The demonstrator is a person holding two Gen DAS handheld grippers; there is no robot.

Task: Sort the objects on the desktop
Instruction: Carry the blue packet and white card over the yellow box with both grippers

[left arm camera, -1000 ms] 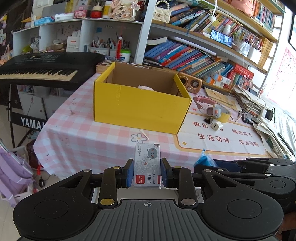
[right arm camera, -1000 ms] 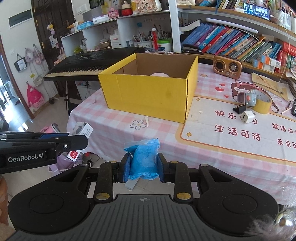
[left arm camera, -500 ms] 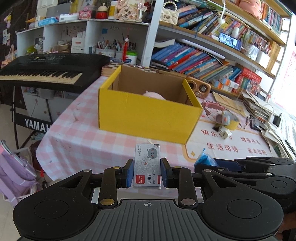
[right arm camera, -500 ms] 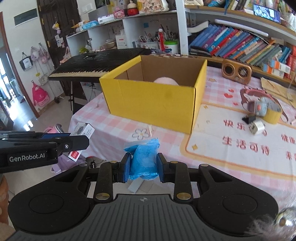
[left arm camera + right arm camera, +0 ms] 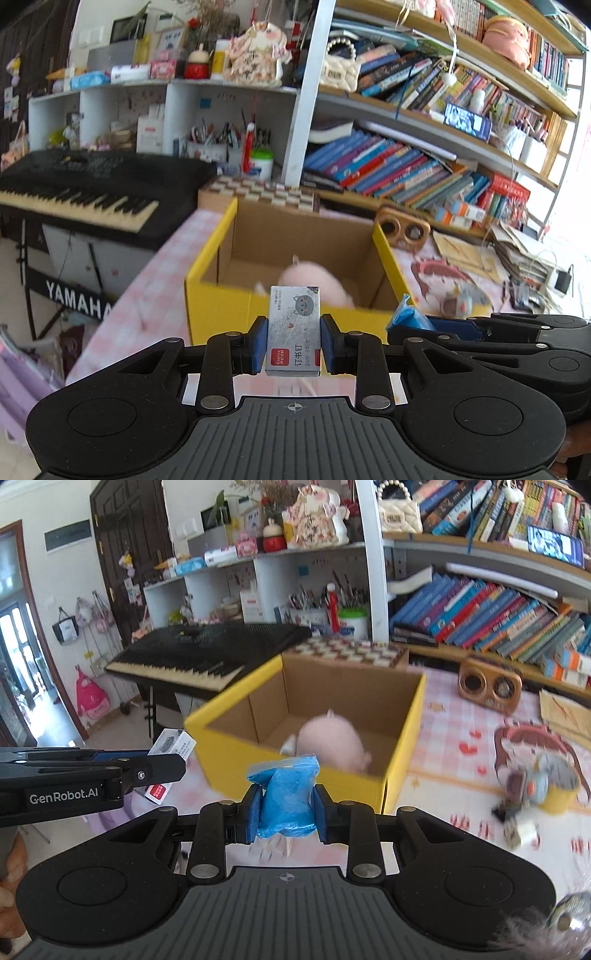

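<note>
My left gripper [image 5: 293,349] is shut on a small grey staple box [image 5: 294,328] with a cat face, held upright just before the near wall of the open yellow cardboard box [image 5: 221,299]. My right gripper [image 5: 283,814] is shut on a blue plastic packet [image 5: 286,797], also close to the yellow box [image 5: 236,746]. A pink plush toy [image 5: 334,744] lies inside the box; it also shows in the left wrist view [image 5: 314,280]. The left gripper with the staple box [image 5: 171,744] appears at the left of the right wrist view.
The box stands on a pink checked tablecloth [image 5: 443,746]. A yellow tape roll [image 5: 557,794], a small white cube [image 5: 522,832] and a wooden radio [image 5: 487,688] lie to the right. A black keyboard [image 5: 81,192] stands left; bookshelves [image 5: 406,166] stand behind.
Both grippers have risen and moved forward toward the yellow box, so its inside and the pink plush toy now show from above. Both still hold their objects.
</note>
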